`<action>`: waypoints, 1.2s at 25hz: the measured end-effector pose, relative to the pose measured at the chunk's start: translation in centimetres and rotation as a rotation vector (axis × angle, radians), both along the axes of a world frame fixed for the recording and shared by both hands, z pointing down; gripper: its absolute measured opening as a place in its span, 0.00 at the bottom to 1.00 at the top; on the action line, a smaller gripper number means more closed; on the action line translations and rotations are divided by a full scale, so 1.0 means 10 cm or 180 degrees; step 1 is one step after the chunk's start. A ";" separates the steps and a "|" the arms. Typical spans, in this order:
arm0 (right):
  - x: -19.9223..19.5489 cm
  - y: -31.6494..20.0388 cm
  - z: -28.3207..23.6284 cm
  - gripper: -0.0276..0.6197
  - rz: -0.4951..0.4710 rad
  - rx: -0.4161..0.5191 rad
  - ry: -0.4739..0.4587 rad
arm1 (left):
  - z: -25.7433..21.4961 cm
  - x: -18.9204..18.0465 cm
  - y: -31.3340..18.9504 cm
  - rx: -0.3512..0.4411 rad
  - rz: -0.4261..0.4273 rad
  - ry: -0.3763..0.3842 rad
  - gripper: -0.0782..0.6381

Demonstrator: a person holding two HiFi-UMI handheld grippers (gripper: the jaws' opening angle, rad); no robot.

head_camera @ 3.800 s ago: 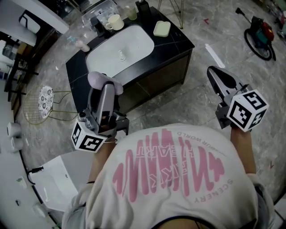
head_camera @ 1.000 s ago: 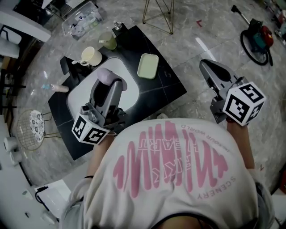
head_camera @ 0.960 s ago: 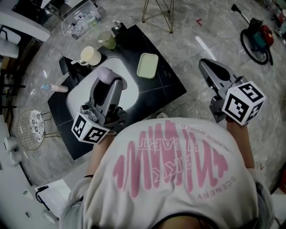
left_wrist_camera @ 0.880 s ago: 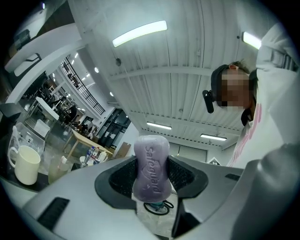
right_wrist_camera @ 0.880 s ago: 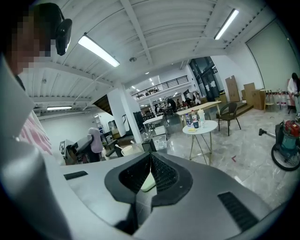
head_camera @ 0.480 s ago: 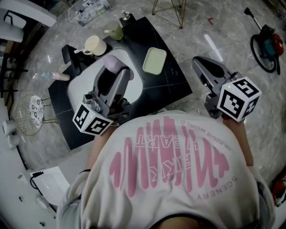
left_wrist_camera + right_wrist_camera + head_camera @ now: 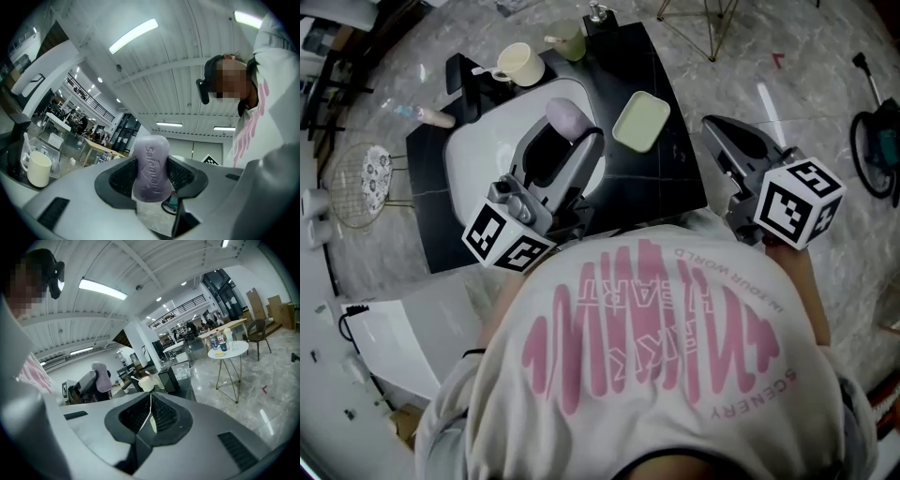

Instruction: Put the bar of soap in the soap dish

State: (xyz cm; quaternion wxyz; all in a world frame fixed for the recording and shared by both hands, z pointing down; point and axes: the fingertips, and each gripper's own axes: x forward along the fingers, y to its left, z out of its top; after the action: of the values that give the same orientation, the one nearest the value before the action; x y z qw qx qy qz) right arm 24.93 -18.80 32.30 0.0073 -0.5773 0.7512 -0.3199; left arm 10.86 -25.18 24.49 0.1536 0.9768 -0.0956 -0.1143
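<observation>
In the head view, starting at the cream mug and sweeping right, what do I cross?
Cream mug → purple bar of soap → pale green rectangular soap dish → right tool.

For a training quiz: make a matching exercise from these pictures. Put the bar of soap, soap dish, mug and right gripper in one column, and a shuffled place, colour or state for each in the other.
Things:
1. bar of soap
2. soap dish
3. mug
4. right gripper

Descriptions:
A. jaws together, nothing between them
B. pale green, empty, on the black counter
C. lilac, clamped in the left gripper
D. cream, beyond the sink

Pairs: 1-C, 2-B, 3-D, 4-A.
</observation>
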 end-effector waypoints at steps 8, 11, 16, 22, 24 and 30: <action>0.16 -0.27 0.04 0.07 -0.0602 -0.0113 -0.0111 | 0.10 0.15 0.09 -0.0071 -0.0511 -0.0091 0.39; 0.23 -0.33 0.09 0.07 -0.0787 -0.0156 -0.0134 | 0.18 0.21 0.11 -0.0137 -0.0695 -0.0164 0.39; 0.36 -0.39 0.24 0.07 -0.0975 -0.0244 -0.0240 | 0.30 0.36 0.15 -0.0225 -0.0894 -0.0236 0.39; 0.40 -0.42 0.43 0.07 -0.1365 -0.0354 -0.0304 | 0.41 0.48 0.17 -0.0216 -0.1229 -0.0353 0.39; 0.43 -0.44 0.49 0.07 -0.1471 -0.0382 -0.0309 | 0.47 0.51 0.19 -0.0246 -0.1355 -0.0415 0.39; 0.43 -0.51 0.65 0.07 -0.1777 -0.0441 -0.0370 | 0.74 0.60 0.31 -0.0305 -0.1619 -0.0720 0.39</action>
State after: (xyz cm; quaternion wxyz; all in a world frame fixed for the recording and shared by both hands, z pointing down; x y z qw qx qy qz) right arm 29.23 -23.85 38.84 -0.0774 -0.3281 0.8557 -0.3927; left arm 16.87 -22.11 31.91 0.1544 0.9196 -0.3595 -0.0349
